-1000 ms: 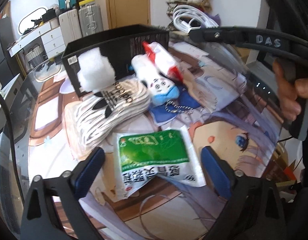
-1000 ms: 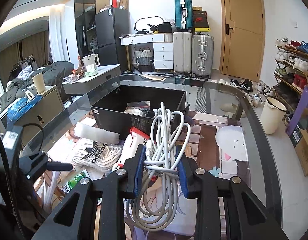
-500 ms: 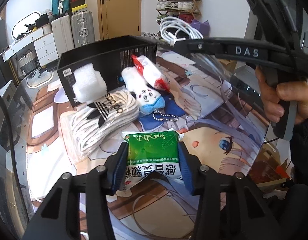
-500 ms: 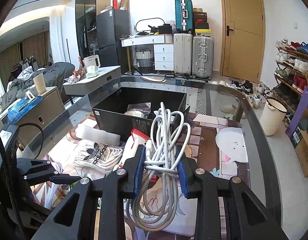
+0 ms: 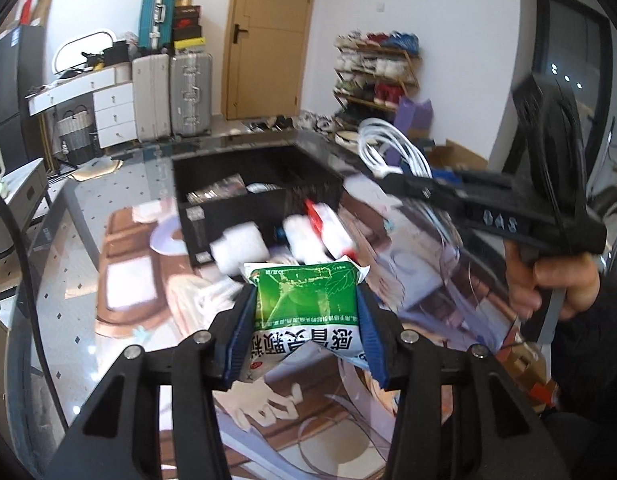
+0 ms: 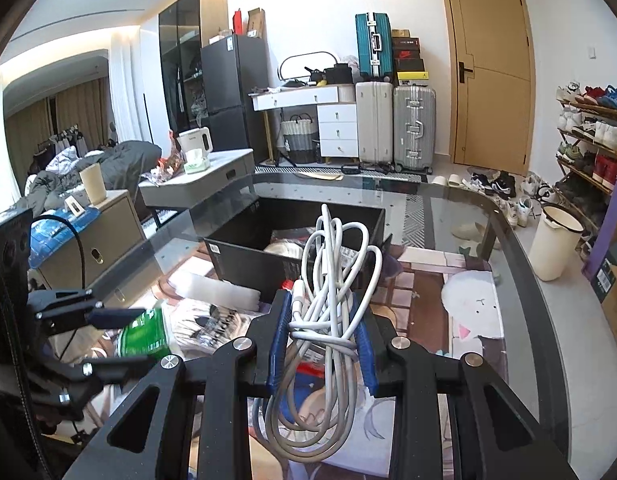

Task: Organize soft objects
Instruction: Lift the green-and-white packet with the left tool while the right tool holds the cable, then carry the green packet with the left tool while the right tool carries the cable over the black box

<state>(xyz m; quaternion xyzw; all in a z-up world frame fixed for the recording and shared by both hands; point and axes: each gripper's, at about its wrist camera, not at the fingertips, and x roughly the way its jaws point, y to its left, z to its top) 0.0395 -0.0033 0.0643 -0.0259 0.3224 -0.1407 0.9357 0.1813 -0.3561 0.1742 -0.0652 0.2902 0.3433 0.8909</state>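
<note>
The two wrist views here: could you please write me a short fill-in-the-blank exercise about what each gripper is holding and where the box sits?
1. The left gripper is shut on a ____ and white packet.
2. The right gripper is clamped on a bundle of white ____.
3. The black box on the table is ____ at the top, with items inside.

Missing words: green; cable; open

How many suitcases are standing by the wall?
3. A white suitcase stands beside the drawers, a silver suitcase is next to it by the door, and a teal suitcase sits on top of the white one. Others may be hidden behind them.
</note>
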